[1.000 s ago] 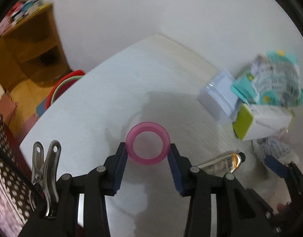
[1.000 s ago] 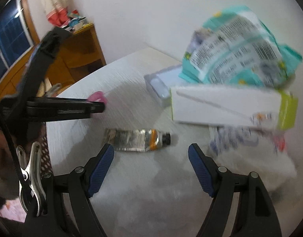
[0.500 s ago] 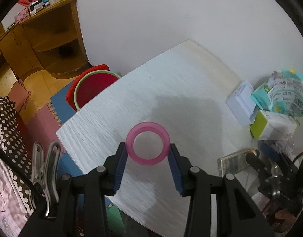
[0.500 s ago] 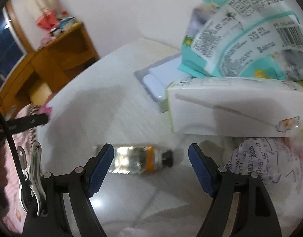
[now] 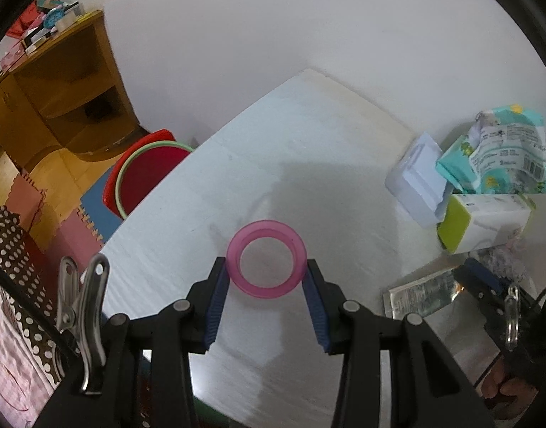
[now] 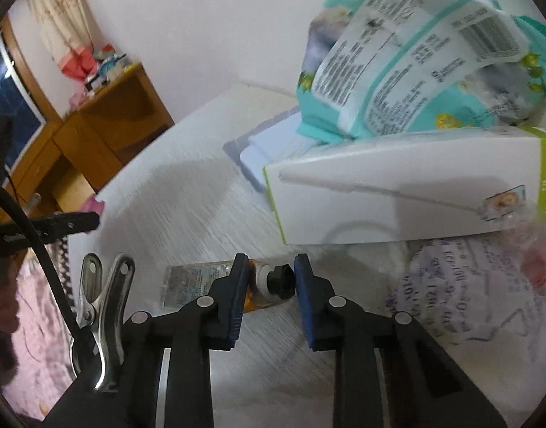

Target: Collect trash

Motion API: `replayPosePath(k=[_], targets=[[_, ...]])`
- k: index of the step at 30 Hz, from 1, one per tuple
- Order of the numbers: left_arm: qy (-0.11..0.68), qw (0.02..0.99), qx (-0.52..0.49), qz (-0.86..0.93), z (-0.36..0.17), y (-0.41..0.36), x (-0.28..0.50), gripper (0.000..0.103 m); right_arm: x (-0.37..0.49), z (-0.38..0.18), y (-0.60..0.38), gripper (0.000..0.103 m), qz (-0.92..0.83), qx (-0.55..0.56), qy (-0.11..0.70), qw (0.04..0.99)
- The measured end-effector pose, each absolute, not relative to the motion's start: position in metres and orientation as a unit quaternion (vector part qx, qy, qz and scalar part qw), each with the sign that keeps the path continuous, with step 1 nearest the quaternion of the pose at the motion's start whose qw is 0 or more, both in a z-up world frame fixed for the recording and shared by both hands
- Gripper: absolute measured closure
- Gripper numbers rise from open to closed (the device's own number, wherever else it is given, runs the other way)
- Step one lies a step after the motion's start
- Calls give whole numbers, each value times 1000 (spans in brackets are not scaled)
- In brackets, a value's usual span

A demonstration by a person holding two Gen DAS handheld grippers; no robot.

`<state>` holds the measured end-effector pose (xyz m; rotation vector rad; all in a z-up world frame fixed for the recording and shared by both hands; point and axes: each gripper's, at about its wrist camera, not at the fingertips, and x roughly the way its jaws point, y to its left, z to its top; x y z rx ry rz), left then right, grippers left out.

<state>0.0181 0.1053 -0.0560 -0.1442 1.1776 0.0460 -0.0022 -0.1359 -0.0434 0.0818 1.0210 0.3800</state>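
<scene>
A pink plastic ring hangs above the white table, and my left gripper is shut on it, one blue pad on each side. A flattened silver tube with an orange band and black cap lies on the table near the pile of packaging. My right gripper is low over it and its jaws are closing. The cap end sits between them, and the tube's body passes behind the left finger. I cannot see the pads pressing. The left wrist view shows the tube with the right gripper at its far end.
A white box with a green end lies just beyond the tube, with a teal wipes pack on it and a pale lidded case beside it. Crumpled printed paper lies right. A red basin stands on the floor left of the table.
My right gripper has come down onto the tube and its jaws have narrowed around the cap end. The left gripper has lifted the pink ring well above the table.
</scene>
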Motion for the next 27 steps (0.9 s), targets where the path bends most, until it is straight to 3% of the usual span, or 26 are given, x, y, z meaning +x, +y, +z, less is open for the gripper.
replayPosePath(k=[11, 27], targets=[[552, 831, -69, 7, -51, 103, 22, 59, -13, 11, -146, 77, 205, 56, 450, 867], [538, 839, -67, 52, -9, 128, 20, 59, 4, 35, -114, 77, 225, 66, 419, 877]])
